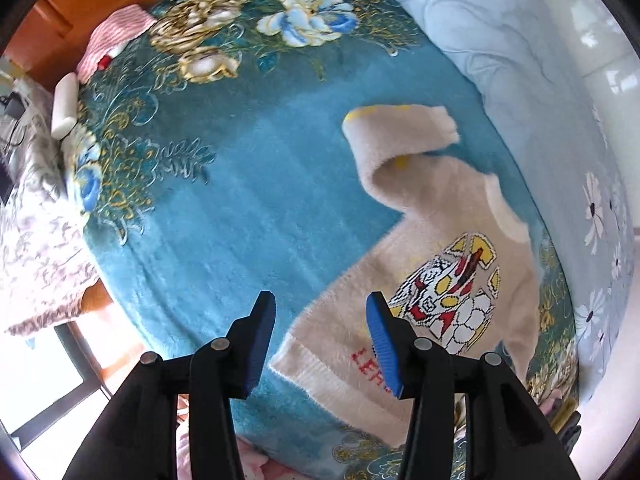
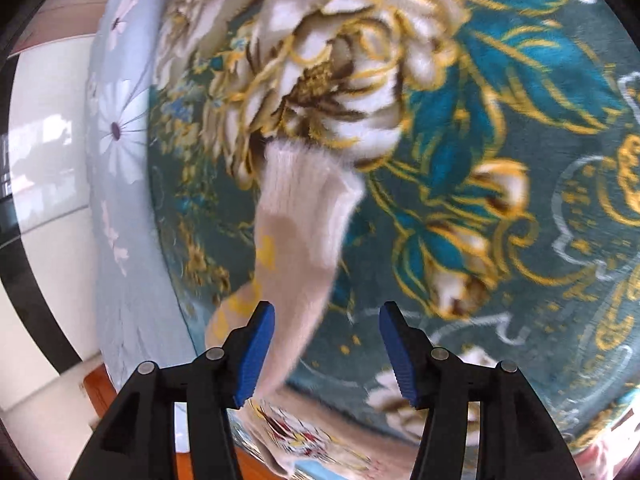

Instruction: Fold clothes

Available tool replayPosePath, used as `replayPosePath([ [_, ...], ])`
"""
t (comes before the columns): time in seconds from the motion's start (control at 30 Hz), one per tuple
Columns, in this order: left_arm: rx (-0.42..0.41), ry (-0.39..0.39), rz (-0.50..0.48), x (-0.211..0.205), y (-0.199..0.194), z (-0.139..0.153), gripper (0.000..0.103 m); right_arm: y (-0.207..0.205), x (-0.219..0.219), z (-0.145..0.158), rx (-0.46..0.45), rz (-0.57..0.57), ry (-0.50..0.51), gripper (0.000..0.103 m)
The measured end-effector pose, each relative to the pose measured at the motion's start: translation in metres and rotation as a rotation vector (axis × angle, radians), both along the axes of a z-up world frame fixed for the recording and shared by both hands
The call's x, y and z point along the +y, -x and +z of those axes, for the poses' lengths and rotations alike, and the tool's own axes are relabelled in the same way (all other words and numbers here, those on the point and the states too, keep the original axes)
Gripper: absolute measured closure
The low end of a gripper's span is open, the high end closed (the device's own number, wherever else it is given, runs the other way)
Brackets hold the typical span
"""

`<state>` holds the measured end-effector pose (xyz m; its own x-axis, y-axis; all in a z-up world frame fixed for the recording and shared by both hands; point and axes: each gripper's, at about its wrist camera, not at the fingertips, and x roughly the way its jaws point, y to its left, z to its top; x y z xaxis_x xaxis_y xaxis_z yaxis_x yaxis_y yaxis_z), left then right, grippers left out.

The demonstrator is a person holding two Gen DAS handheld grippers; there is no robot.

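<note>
on the teal floral blanket (image 1: 224, 208) lies the cream sweater (image 1: 436, 264), one sleeve (image 1: 384, 136) folded back — left gripper (image 1: 322, 344) wide open, empty, above its hem. right gripper (image 2: 326, 354) gapes empty beside the other sleeve (image 2: 304, 216); a white case (image 1: 64, 106) sits far off.

Black gripper (image 1: 322, 344) arms — ribbed blue pads (image 1: 262, 346)

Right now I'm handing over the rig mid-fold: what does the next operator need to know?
Left gripper: open, holding nothing, above the sweater hem.
Right gripper: open, the other sleeve lies between its fingers, ungripped.
Sweater lies front-up on the teal floral blanket.
Done: one sleeve appears partly doubled over on itself.
Left: fold the sleeves in, then fold the body.
</note>
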<state>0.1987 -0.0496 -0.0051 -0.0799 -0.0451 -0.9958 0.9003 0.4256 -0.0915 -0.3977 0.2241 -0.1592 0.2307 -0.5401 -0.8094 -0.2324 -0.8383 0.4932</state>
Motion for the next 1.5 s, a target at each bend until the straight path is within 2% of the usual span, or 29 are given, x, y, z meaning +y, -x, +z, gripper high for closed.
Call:
replayPosePath([
  [0.1, -0.023, -0.015, -0.013, 0.006, -0.004, 0.000, 0.055, 0.004, -0.016, -0.012, -0.007, -0.019, 0.004, 0.046],
  [0.13, -0.033, -0.019, -0.016, 0.009, -0.006, 0.000, 0.055, 0.004, -0.020, -0.015, -0.014, -0.030, 0.003, 0.052],
  [0.17, -0.041, -0.023, -0.013, 0.011, -0.009, 0.000, 0.055, 0.005, -0.023, -0.018, -0.024, -0.041, -0.002, 0.064],
  [0.2, -0.047, -0.029, -0.006, 0.012, -0.012, 0.000, 0.055, 0.004, -0.025, -0.020, -0.033, -0.053, -0.002, 0.071],
  [0.23, -0.049, -0.033, 0.005, 0.013, -0.015, -0.001, 0.055, 0.003, -0.026, -0.022, -0.042, -0.065, 0.000, 0.085],
  [0.27, -0.049, -0.037, 0.019, 0.014, -0.019, -0.001, 0.055, 0.003, -0.027, -0.021, -0.040, -0.069, 0.006, 0.090],
  [0.37, -0.040, -0.034, 0.049, 0.016, -0.029, -0.001, 0.055, 0.004, -0.031, -0.011, -0.007, -0.055, 0.042, 0.091],
  [0.47, -0.026, -0.032, 0.038, 0.018, -0.033, -0.002, 0.055, 0.007, -0.034, 0.006, 0.041, -0.052, 0.103, 0.092],
  [0.53, -0.008, -0.036, 0.030, 0.019, -0.036, -0.005, 0.055, 0.009, -0.039, 0.026, 0.085, -0.055, 0.166, 0.092],
  [0.67, 0.036, -0.039, 0.026, 0.018, -0.048, -0.011, 0.055, 0.005, -0.066, 0.079, 0.192, 0.033, 0.257, 0.092],
  [0.77, 0.074, -0.032, 0.036, 0.013, -0.062, -0.016, 0.055, -0.018, -0.095, 0.127, 0.267, 0.108, 0.334, 0.092],
  [0.97, 0.150, -0.028, 0.049, -0.006, -0.097, -0.032, 0.055, -0.094, -0.163, 0.192, 0.369, 0.307, 0.382, 0.092],
  [1.07, 0.188, -0.041, 0.077, -0.014, -0.118, -0.048, 0.055, -0.148, -0.201, 0.205, 0.381, 0.427, 0.369, 0.092],
  [1.17, 0.231, -0.059, 0.131, -0.022, -0.142, -0.067, 0.055, -0.207, -0.237, 0.203, 0.386, 0.548, 0.322, 0.092],
  [1.3, 0.269, -0.080, 0.178, -0.032, -0.167, -0.092, 0.055, -0.274, -0.280, 0.175, 0.368, 0.687, 0.198, 0.092],
  [1.5, 0.305, -0.116, 0.235, -0.040, -0.195, -0.121, 0.055, -0.341, -0.318, 0.131, 0.369, 0.860, -0.010, 0.092],
])
